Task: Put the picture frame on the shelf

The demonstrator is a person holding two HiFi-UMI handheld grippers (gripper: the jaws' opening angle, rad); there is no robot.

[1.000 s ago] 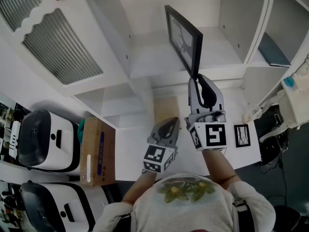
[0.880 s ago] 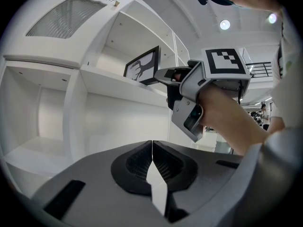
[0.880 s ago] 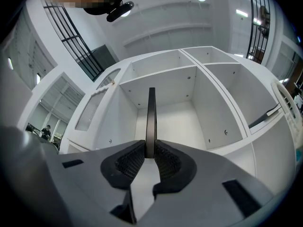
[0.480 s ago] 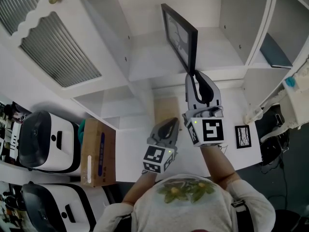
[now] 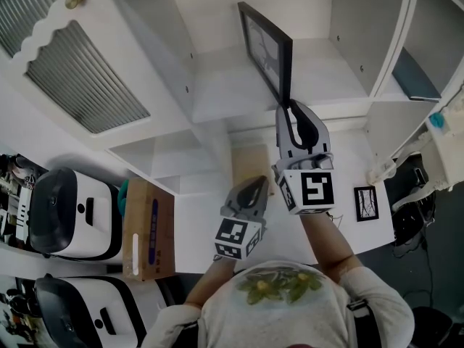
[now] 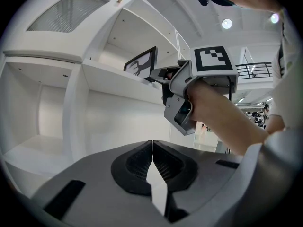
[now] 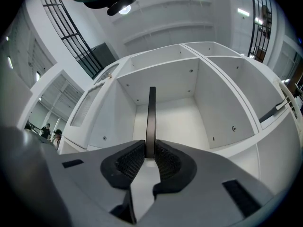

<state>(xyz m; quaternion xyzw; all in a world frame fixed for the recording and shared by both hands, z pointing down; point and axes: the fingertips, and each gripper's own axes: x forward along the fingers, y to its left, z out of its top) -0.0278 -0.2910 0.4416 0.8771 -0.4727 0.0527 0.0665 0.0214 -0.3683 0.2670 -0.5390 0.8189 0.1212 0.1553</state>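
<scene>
A black picture frame [image 5: 267, 51] with a grey-and-white print stands upright, edge-on, over the white shelf [image 5: 217, 85] inside the open cabinet bay. My right gripper [image 5: 291, 109] is shut on the frame's near bottom corner. The right gripper view shows the frame [image 7: 151, 119] as a thin dark strip clamped between the pads, with the bay ahead. My left gripper [image 5: 255, 185] hangs lower and nearer, shut with nothing in it. From the left gripper view the frame [image 6: 142, 65] and the right gripper [image 6: 158, 74] appear above the shelf edge.
A second small framed picture [image 5: 365, 202] lies on the white counter [image 5: 210, 230] at the right. A cabinet door [image 5: 69, 71] with slatted panels stands open at the left. A cardboard box [image 5: 145, 227] and white appliances [image 5: 69, 212] sit lower left. A dark flat item [image 5: 415, 75] lies in the right-hand bay.
My right gripper has carried the frame a little up and left, farther into the shelf bay. The left gripper has stayed in place.
</scene>
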